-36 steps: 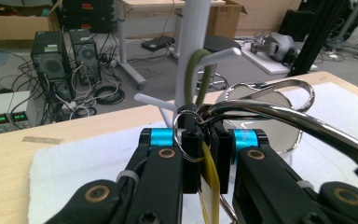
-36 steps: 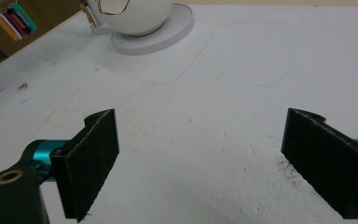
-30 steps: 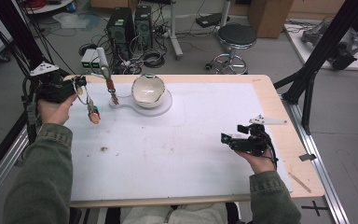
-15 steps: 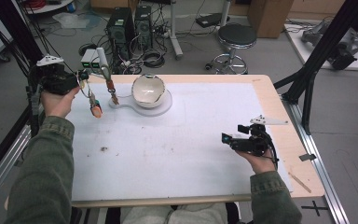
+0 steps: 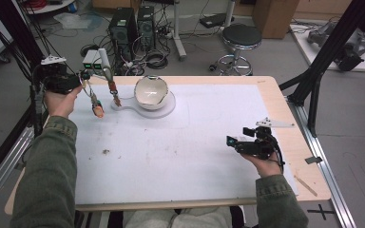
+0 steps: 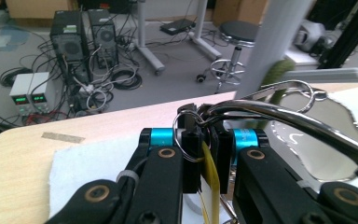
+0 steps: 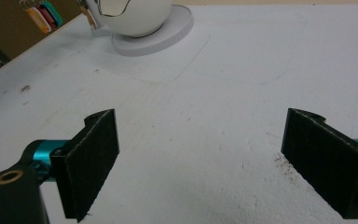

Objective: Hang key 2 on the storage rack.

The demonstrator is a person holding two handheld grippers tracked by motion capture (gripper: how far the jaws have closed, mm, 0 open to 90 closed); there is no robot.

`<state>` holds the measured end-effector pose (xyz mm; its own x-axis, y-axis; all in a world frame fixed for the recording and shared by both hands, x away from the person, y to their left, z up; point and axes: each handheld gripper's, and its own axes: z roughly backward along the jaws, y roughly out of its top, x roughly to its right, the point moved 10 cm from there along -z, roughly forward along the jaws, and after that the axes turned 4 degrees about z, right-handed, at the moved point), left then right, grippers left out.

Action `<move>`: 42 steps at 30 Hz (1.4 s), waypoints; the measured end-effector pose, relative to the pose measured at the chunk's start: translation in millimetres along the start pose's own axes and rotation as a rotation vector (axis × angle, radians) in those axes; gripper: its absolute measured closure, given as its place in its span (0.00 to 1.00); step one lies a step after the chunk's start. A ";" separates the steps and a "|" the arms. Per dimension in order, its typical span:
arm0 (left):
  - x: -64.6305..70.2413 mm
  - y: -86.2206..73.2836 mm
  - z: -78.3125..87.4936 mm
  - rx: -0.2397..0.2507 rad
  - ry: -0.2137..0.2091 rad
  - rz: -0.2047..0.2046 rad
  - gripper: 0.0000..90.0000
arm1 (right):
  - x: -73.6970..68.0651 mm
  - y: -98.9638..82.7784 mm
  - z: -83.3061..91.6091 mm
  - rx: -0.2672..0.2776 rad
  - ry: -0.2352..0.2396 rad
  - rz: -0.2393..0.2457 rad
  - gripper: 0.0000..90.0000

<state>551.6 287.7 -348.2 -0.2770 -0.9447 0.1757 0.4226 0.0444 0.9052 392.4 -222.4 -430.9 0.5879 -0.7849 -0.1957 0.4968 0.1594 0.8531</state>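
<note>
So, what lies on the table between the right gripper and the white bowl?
Nothing: in the high view, bare white mat stretches from the open right gripper to the bowl. The right gripper view shows the same.

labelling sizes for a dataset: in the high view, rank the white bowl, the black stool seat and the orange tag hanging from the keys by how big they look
1. black stool seat and white bowl: look alike in width, and the stool stands farther from the camera, so no ranking between them.
2. orange tag: plainly the smallest.
</note>
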 end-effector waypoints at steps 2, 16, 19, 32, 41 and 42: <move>-1.8 0.7 -3.7 -0.009 0.009 -0.003 0.96 | 0.6 -0.3 -0.1 0.000 -0.001 0.000 0.11; -12.4 1.5 -22.8 -0.020 0.060 0.033 0.96 | 2.4 -2.5 2.9 0.001 -0.001 -0.008 0.11; -12.4 4.1 -25.0 -0.030 0.078 0.028 0.96 | 2.7 -2.8 2.4 0.001 -0.002 -0.009 0.11; -3.4 8.5 -34.9 -0.054 0.108 -0.016 0.96 | 3.3 -4.8 1.6 -0.004 0.000 -0.014 0.11; 2.9 8.8 -35.9 -0.054 0.090 -0.042 0.95 | 3.4 -7.1 -0.3 -0.016 0.002 -0.017 0.11; 3.2 8.4 -35.5 -0.058 0.084 -0.049 0.95 | 3.4 -7.3 -0.4 -0.017 0.002 -0.019 0.11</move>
<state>584.9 273.5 -353.7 -0.2258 -0.9693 0.0968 0.4602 -0.0186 0.8876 391.1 -225.9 -438.0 0.5795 -0.7868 -0.2125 0.5185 0.1549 0.8409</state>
